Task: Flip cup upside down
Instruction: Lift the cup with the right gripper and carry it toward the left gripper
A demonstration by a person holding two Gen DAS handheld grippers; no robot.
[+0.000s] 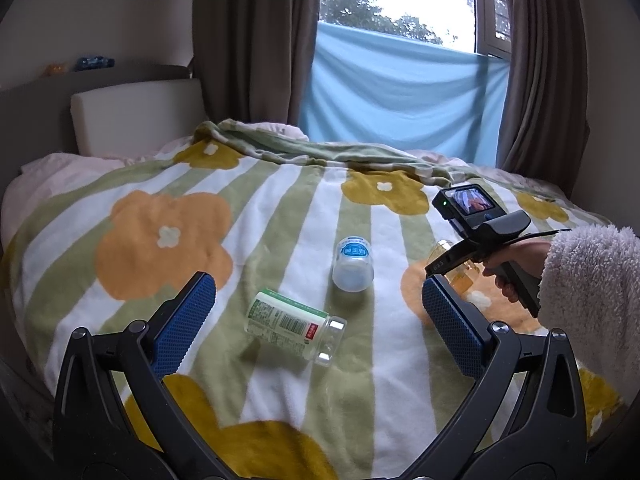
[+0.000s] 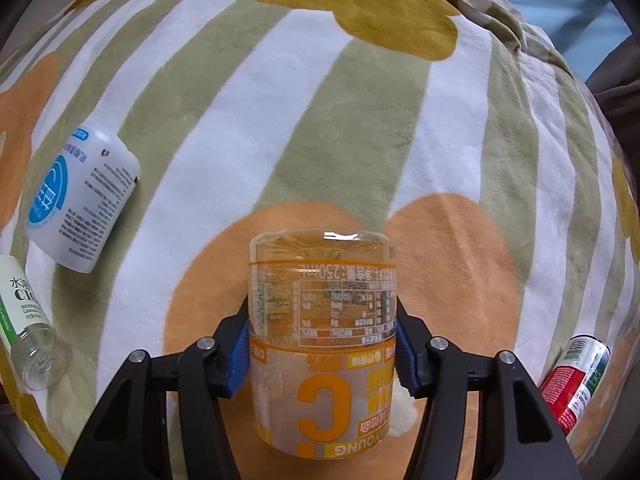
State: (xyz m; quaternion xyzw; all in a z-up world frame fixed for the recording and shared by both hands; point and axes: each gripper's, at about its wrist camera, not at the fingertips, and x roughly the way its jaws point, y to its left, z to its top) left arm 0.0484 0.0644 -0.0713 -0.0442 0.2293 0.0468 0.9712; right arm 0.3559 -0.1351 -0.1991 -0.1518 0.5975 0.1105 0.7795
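Note:
The cup point(image 2: 323, 340) is a clear plastic one with orange print. Its print reads upside down and its closed base points up. It stands on the flowered blanket point(image 2: 248, 128). My right gripper point(image 2: 322, 354) is shut on the cup, with the blue pads pressed against its two sides. In the left wrist view the cup point(image 1: 460, 270) shows partly behind the right gripper point(image 1: 444, 266) at the right. My left gripper point(image 1: 316, 312) is open and empty, held above the blanket point(image 1: 280, 208).
A white bottle with a blue label point(image 1: 353, 264) and a clear bottle with a green label point(image 1: 290, 326) lie on the blanket left of the cup. A red and white can point(image 2: 576, 384) lies at the right. Curtains and a window stand behind the bed.

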